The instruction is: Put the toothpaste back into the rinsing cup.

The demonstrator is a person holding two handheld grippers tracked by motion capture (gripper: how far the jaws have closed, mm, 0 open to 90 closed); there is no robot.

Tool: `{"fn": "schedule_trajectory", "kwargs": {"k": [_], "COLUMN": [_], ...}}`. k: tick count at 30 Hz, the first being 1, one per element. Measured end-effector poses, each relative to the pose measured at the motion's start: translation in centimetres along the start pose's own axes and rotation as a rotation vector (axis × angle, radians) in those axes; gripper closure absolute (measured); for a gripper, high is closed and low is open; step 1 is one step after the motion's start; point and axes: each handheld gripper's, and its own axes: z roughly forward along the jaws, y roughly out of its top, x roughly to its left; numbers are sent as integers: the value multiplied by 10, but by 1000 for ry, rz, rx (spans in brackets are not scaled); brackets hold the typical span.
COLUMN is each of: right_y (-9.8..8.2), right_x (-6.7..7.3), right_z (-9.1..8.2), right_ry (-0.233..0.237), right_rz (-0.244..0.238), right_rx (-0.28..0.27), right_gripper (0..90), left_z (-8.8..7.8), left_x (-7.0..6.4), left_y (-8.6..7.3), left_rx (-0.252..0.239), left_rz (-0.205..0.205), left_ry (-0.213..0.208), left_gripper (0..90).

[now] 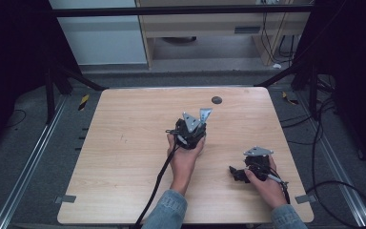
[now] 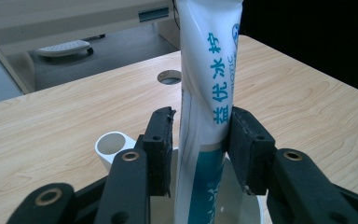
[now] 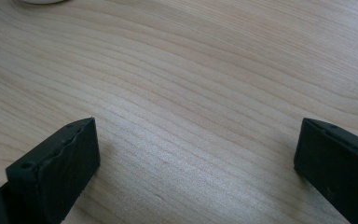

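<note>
A white and teal tube with blue printed characters stands upright in a white cup. My left gripper has a jaw on each side of it. The left pad stands slightly off the tube, and the right pad lies right at its edge. In the high view the left gripper sits at the table's middle, with the tube's top rising past it. My right gripper rests low near the front right, and in its own view the right gripper is wide open over bare wood.
A short white cylinder pokes out beside the cup. A round cable hole sits near the wooden table's far edge. Cables trail from both grippers toward the front edge. A white object's rim shows at the top left of the right gripper view.
</note>
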Motion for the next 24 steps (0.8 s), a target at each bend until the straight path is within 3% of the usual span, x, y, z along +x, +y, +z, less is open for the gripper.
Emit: {"fn": "schedule_trajectory", "kwargs": {"k": [24], "right_y": [0], "right_x": [0], "right_z": [0], "right_ry": [-1], "right_rz": [-1], "right_rx": [0], "right_gripper": [4], "left_z": [-4], "left_x": [-1], "left_y": [0], "left_rx": [-18], "left_rz": [8], "left_ry": [5], "left_gripper": [535]}}
